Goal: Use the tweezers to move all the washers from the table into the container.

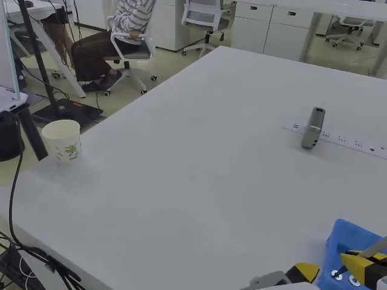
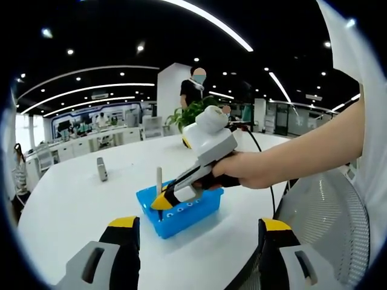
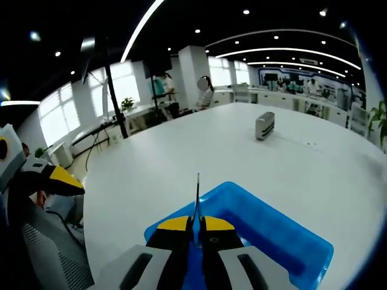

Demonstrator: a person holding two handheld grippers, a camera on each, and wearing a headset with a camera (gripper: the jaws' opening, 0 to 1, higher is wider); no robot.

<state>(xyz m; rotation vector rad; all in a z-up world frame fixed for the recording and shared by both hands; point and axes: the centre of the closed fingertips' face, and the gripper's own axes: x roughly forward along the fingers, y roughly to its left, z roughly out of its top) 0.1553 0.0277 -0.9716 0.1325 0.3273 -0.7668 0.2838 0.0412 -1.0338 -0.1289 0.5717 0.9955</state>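
One white paper cup stands left on the white counter, one grey block right. The left tool gapes empty. The right tool pinches one pair of thin metal tweezers over one blue plastic container.

Open office. Large white table, matte top. Paper cup near its left edge. White cabinets at the far side. Swivel chairs on a pale floor; a person sits in one. Dark ceiling with light strips. Bright windows. Potted plant.
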